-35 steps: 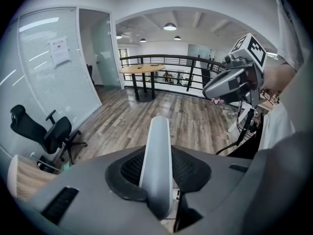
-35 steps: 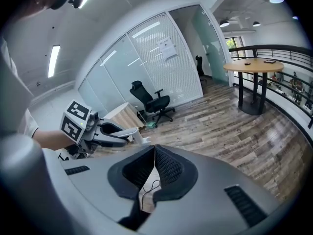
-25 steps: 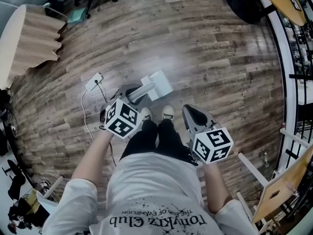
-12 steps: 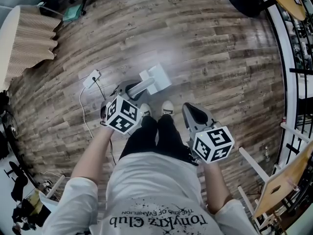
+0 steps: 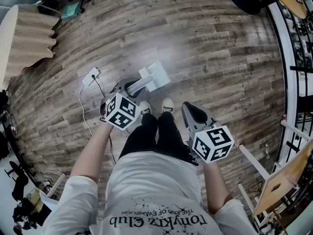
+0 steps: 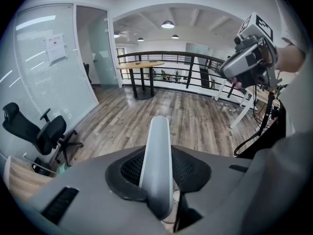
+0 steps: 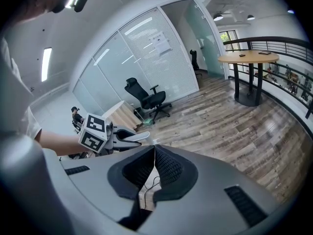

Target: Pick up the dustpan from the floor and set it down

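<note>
Left gripper (image 5: pixel 126 88) clamped smooth rounded grey handle (image 6: pixel 157 155) of white boxy plastic dustpan (image 5: pixel 156 75); right gripper (image 5: pixel 192 112) closed, empty, well apart.

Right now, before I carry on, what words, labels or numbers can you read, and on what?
"tonykzz Club": upside down on the person's white shirt, head view; spelling unsure.
"OF EVANELION": smaller line on that shirt; rest unreadable.
Paper notice on the glass wall: too small to read.
Marker cubes: square patterns only, no words.
</note>
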